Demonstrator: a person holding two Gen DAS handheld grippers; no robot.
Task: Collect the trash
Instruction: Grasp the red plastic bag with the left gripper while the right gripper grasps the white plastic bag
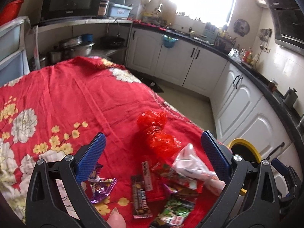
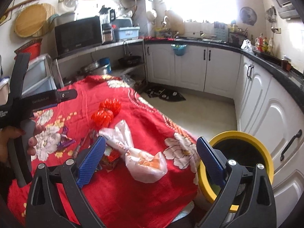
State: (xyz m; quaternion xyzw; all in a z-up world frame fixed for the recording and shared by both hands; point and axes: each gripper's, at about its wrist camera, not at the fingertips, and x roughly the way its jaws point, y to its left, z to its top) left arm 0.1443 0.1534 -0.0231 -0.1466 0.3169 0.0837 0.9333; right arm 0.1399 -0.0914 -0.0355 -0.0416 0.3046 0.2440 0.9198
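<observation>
Trash lies on a table under a red floral cloth [image 1: 76, 98]: a red crinkled plastic bag [image 1: 157, 131], a white plastic bag [image 1: 191, 163], a brown snack bar wrapper [image 1: 140, 195], a green packet [image 1: 176, 207] and a purple foil wrapper [image 1: 100, 188]. My left gripper [image 1: 152, 157] is open and empty, just above the wrappers. My right gripper [image 2: 150, 161] is open and empty over the white bag [image 2: 136, 157], near the table's right edge. A yellow-rimmed bin [image 2: 241, 159] stands on the floor right of the table. The red bag [image 2: 108, 110] lies farther back.
The left gripper's body and the hand holding it [image 2: 22, 114] show at the left of the right wrist view. White cabinets [image 2: 266, 102] under a black counter run along the right and back. A microwave [image 2: 77, 34] and pots [image 1: 76, 45] stand behind the table. A dark mat [image 2: 165, 95] lies on the floor.
</observation>
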